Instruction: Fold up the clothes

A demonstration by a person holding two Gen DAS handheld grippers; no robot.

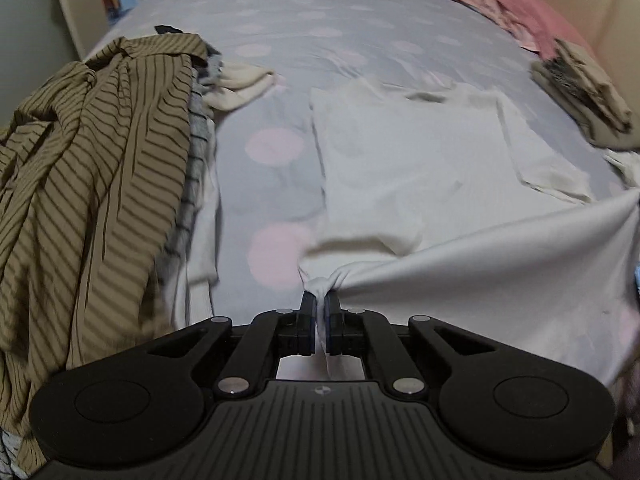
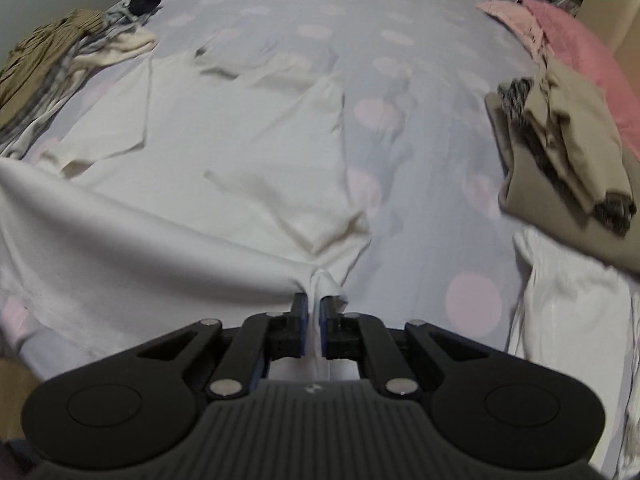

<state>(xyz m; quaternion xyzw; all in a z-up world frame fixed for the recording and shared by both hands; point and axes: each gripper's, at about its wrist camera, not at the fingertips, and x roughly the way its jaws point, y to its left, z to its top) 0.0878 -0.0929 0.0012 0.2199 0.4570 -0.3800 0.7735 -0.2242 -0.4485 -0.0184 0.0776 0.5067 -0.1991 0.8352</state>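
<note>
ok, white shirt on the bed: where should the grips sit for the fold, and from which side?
Grip the near hem corners, from the near bed edge. The white shirt lies flat, collar end away, sleeves folded in, so the hem is the free edge. Both grips already sit there: left hand-held gripper and right hand-held gripper each pinch a bunched corner, hem stretched between them.

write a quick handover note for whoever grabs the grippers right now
Left gripper: shut on the near hem of the white shirt.
Right gripper: shut on the same hem, other corner.
Shirt lies flat on the bed, sleeves folded in, hem lifted and stretched between the grippers.
Unfolded pile on the left, folded stack on the right.
Left to do: carry the hem up toward the collar, then move the shirt to the stack.
</note>
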